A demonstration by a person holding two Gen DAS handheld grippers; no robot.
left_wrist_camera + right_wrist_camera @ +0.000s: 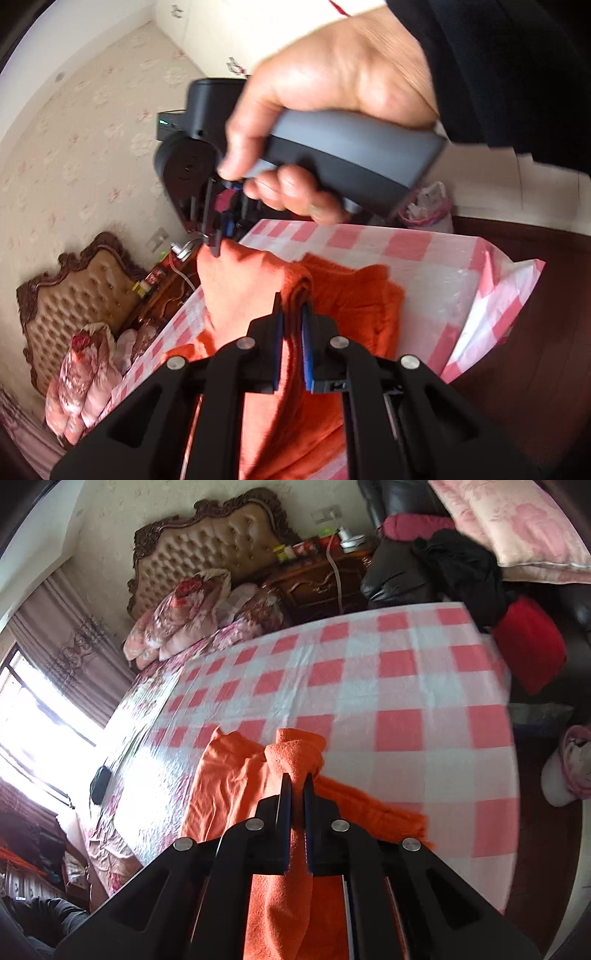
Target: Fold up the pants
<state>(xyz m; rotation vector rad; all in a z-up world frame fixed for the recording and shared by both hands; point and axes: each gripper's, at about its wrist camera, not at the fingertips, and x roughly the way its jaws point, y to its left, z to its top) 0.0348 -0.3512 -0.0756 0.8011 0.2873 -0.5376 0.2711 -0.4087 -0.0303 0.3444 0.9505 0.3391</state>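
Orange fleece pants (343, 295) lie bunched on a pink-and-white checked cloth (424, 258). My left gripper (292, 306) is shut on a raised fold of the pants, which hangs down between its black fingers. In the same view a hand holds my right gripper (214, 243), whose tips pinch another corner of the orange fabric and lift it off the cloth. In the right wrist view my right gripper (297, 781) is shut on a bunched ridge of the pants (229, 782), the rest trailing down onto the checked cloth (406, 701).
A tufted brown headboard (207, 550) and floral pillows (192, 616) stand beyond the cloth. A wooden nightstand (317, 579) carries small items. Dark clothes (461, 572), a red cushion (528, 642) and a pink pillow (517, 524) lie at the right. A bright window (33, 720) is left.
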